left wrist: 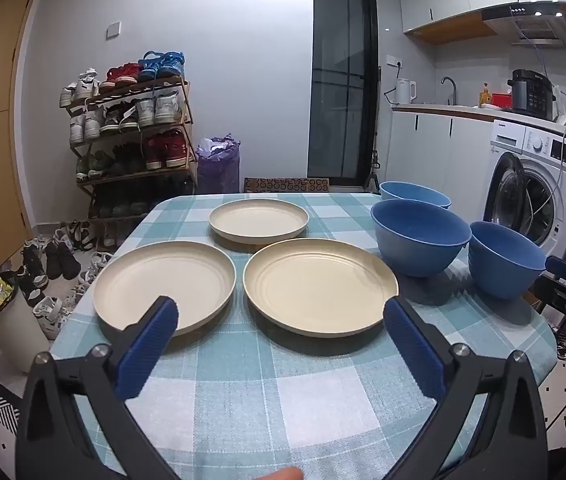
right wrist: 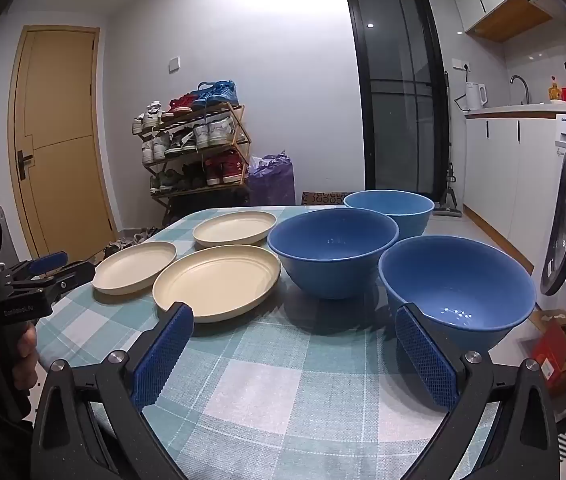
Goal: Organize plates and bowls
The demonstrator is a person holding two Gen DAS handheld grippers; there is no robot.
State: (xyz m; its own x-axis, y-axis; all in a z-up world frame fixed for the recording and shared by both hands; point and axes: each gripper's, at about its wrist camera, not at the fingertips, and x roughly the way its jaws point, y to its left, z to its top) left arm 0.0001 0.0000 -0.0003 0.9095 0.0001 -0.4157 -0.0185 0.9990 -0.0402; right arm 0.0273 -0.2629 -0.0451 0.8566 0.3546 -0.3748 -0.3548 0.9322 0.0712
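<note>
Cream plates [left wrist: 321,292] sit in a triangle toward the table's [left wrist: 283,400] left edge, none touching; three blue bowls [right wrist: 333,250] cluster along its right edge, upright. Your left gripper [left wrist: 281,314] hangs spread wide over the near edge before the two nearer plates. Your right gripper [right wrist: 295,320] is spread too, empty, near the closest bowl.

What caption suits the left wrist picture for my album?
Open left gripper hovers over a checked tablecloth before three round cream plates and three deep blue bowls.
</note>
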